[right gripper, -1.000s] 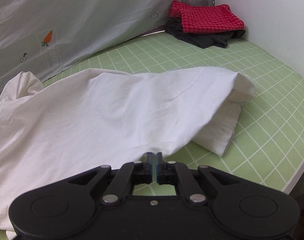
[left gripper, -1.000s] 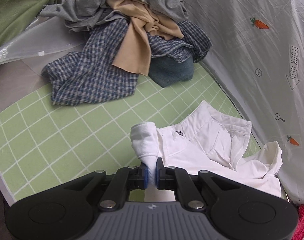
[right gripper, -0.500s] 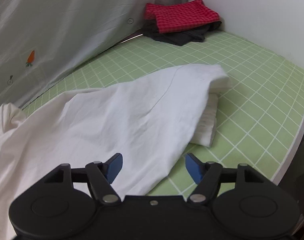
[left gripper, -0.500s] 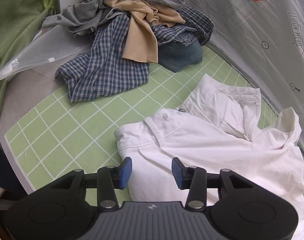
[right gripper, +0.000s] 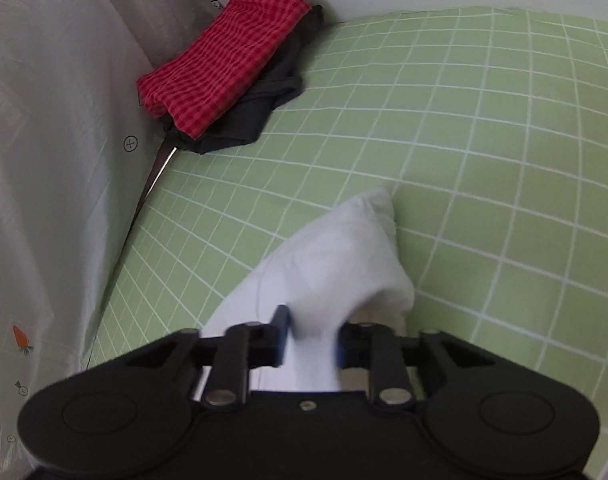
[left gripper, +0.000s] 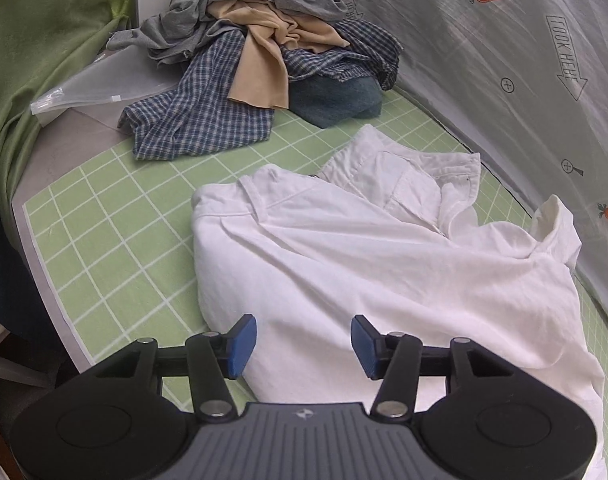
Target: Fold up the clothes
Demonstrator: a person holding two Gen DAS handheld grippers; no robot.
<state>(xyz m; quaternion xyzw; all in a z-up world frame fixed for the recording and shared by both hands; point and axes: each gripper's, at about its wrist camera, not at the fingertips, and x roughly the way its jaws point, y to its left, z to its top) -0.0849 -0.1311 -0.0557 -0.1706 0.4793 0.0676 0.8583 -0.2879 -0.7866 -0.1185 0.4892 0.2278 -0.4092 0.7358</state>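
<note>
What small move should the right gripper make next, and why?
Probably lift the pinched leg end a little. The right gripper is shut on the white trousers, which lie on the green grid mat; raising that end would likely free the cloth to be carried over for a fold.

Ahead of the left gripper (left gripper: 303,340) we count one white garment (left gripper: 384,264) and one unfolded pile (left gripper: 264,52); beyond the right gripper (right gripper: 310,338), two folded pieces (right gripper: 220,64).
</note>
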